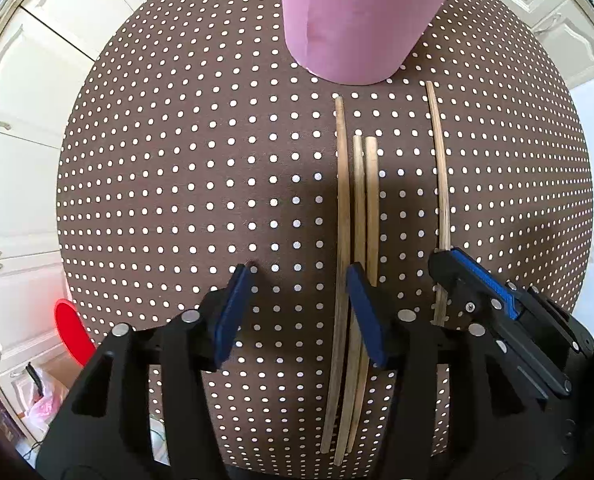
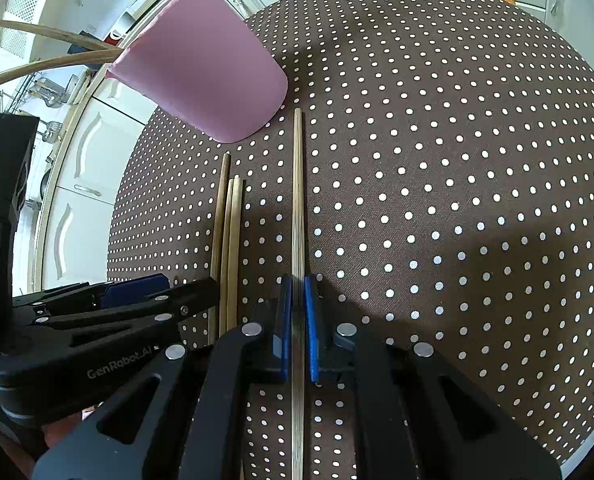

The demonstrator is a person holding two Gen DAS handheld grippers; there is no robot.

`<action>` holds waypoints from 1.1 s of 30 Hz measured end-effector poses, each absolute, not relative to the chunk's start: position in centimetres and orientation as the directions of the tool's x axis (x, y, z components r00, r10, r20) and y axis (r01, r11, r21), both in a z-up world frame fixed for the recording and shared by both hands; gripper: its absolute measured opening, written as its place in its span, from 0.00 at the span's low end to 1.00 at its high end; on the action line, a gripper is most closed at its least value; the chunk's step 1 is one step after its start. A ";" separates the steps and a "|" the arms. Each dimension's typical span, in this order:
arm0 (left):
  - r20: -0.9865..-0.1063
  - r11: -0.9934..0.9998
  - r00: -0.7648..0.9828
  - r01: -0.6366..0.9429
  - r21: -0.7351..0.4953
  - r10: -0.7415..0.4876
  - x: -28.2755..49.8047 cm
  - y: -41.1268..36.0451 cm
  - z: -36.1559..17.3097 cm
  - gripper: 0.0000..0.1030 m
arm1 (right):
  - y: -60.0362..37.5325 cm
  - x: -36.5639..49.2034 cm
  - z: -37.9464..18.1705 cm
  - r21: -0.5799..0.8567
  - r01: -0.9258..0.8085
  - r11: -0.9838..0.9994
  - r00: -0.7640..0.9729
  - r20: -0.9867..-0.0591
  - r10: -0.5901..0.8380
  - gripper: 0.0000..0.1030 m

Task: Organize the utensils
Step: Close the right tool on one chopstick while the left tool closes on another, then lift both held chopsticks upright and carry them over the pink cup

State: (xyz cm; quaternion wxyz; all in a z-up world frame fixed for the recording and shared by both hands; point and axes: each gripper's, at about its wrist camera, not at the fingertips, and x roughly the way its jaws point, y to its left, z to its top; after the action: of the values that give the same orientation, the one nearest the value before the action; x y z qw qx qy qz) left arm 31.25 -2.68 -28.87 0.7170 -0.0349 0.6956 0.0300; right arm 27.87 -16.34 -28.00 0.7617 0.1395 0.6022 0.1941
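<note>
— What do we have nearest us?

— Our right gripper (image 2: pixel 296 320), black frame with blue padded fingers (image 2: pixel 310 320), clamped on a single chopstick (image 2: pixel 297 208). It is a thin, straight, pale wooden stick lying flat on the table (image 2: pixel 457 160) and pointing away from us. Our left gripper (image 1: pixel 297 312) sits just to its left with its fingers spread apart and nothing between them; its right finger (image 1: pixel 363 316) hangs over a bundle of chopsticks.

— How many in that bundle?

— We count three loose chopsticks (image 1: pixel 359 216), same pale wood, lying side by side and touching or nearly so, parallel to the held one and well apart from it. So four on the table in all.

— And the surface?

— A brown woven cloth with regular rows of small white dots covers the table.

— Farther out?

— A pink cup (image 2: pixel 205 88), smooth, matte and tapered, stands just beyond the far tips of the sticks. In the right wrist view we see wooden sticks (image 2: pixel 49 54) jutting from its mouth; at least two, maybe a third at the frame's top edge, we cannot tell for certain. Beyond the table are cream cabinet doors (image 1: pixel 29 80) with metal handles.
</note>
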 end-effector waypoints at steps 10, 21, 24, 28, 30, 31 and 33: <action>-0.998 0.991 0.065 -0.130 -0.007 0.002 32.0 -2.8 -29.1 0.16 | -16.8 28.0 -27.9 0.459 -0.126 0.880 0.193 -0.858 0.475 0.05; -0.996 0.990 0.081 -0.132 -0.058 -0.048 32.0 -0.5 -27.7 0.06 | -17.4 27.3 -26.0 0.447 -0.086 0.891 0.294 -0.843 0.451 0.05; -0.993 0.986 0.107 -0.148 -0.073 -0.058 31.6 0.0 -26.5 0.06 | -17.6 26.9 -25.0 0.453 -0.080 0.888 0.333 -0.828 0.452 0.05; -0.987 0.982 0.146 -0.165 -0.094 -0.070 30.6 0.9 -24.9 0.06 | -17.9 26.4 -22.8 0.454 -0.079 0.887 0.403 -0.800 0.445 0.05; -0.982 0.980 0.174 -0.171 -0.103 -0.072 30.3 1.3 -23.6 0.06 | -18.1 26.3 -21.7 0.464 -0.075 0.883 0.438 -0.780 0.447 0.05; -0.978 0.979 0.194 -0.172 -0.105 -0.071 30.1 1.5 -22.9 0.06 | -18.1 26.3 -21.1 0.469 -0.075 0.880 0.452 -0.770 0.449 0.05; -0.972 0.979 0.223 -0.173 -0.108 -0.068 29.7 2.1 -21.8 0.06 | -18.3 26.3 -20.1 0.465 -0.076 0.882 0.483 -0.757 0.441 0.05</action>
State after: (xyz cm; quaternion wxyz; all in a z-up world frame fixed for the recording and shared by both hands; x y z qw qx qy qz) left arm 29.72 2.05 -21.78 0.7760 -0.0967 0.6224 0.0337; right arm 26.31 -18.32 -20.13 0.8402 0.1880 0.4847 0.1539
